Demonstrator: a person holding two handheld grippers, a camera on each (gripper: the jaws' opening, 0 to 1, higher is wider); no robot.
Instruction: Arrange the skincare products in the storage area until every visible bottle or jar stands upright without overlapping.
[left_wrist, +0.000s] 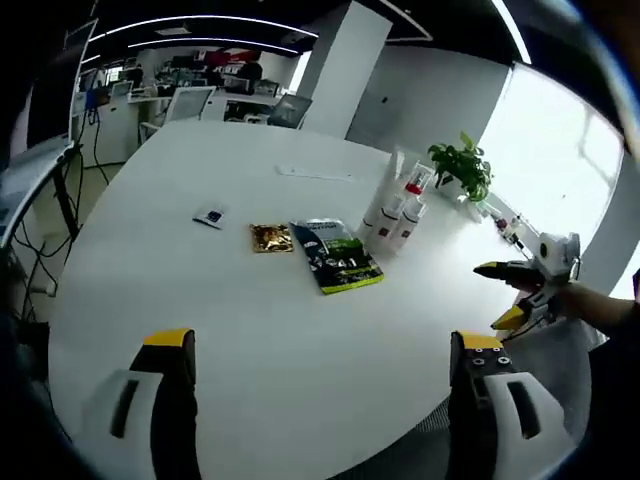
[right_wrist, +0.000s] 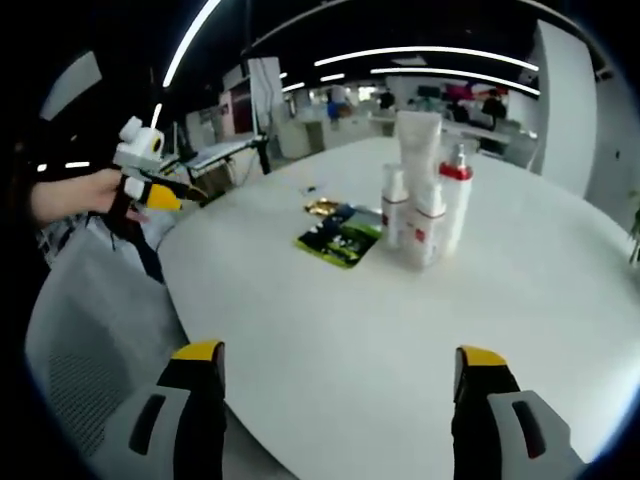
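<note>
While both sets of tongs sit spread wide with nothing between them, the skincare bottles (left_wrist: 395, 212) are all bunched up in one tight cluster on the white desk (left_wrist: 250, 330), standing upright as far as I can tell. From the left gripper view that cluster is up around 1 o'clock, well away from the left tongs (left_wrist: 325, 365). Just beside it toward 9 o'clock lies a flat dark green packet (left_wrist: 337, 256), then a small gold sachet (left_wrist: 270, 238) touching or nearly touching the packet, and a tiny blue sachet (left_wrist: 210, 217) farther off the same way. A potted plant (left_wrist: 463, 165) stands behind the bottles near the window.

The right tongs (left_wrist: 515, 292) come into that view at 3 o'clock, held by a person's hand out past the desk edge.

From the right gripper view the right tongs (right_wrist: 340, 380) hang over the near desk edge, and the bottles (right_wrist: 425, 200) are at about 12 to 1 o'clock: a tall white tube (right_wrist: 418, 140) at the back, a red-capped pump bottle (right_wrist: 455, 195) next to it, shorter white ones in front, all pressed close together. The left tongs (right_wrist: 160, 195) show at 9 o'clock over a grey chair (right_wrist: 90, 330)
</note>
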